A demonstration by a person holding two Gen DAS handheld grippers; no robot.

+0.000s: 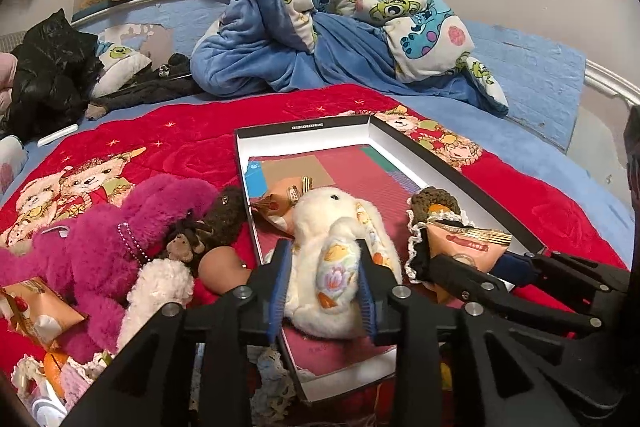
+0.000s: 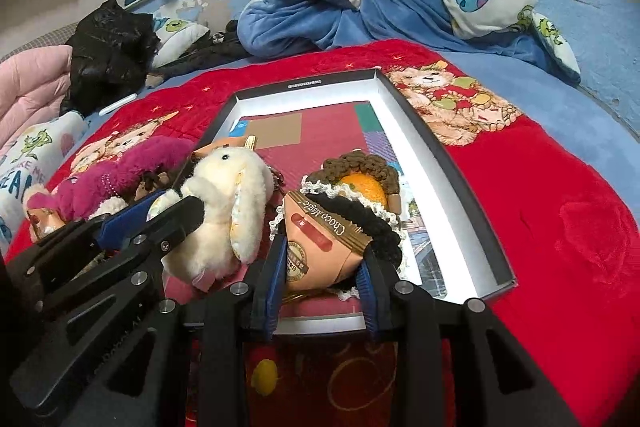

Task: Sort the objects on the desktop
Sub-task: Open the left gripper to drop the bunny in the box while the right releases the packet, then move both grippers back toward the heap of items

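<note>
A shallow black box (image 1: 460,163) with a white inner wall lies on a red quilt (image 1: 160,147) printed with bears, and everything here is placed against it. Inside its near end sits a white plush rabbit (image 1: 336,223): cream fur, a small black eye, long drooping ears lined with flowered fabric in yellow, orange and lilac. The left gripper (image 1: 322,283) straddles the rabbit's lower half; its blue pads stand at the fur on both sides, but whether they still press cannot be told from either view.

To the right of the rabbit, also within the box, the right gripper (image 2: 322,269) pinches a peach-coloured snack packet (image 2: 320,239) with gold crimped ends. "Choco Magic" reads along its brown band; the round label below is too small to read. Behind the packet, toward the box's far end, lies a crocheted pouch (image 2: 360,183) in brown, black and white lace with an orange fruit showing through it. A second peach packet (image 1: 276,203) rests at the box's left wall, behind the rabbit.

Outside the box's left wall lie a magenta plush toy (image 1: 120,239) with a bead string, a small brown plush (image 1: 224,215) and an egg-brown ball (image 1: 220,267). A short printed strip on the box's far rim is illegible.
</note>
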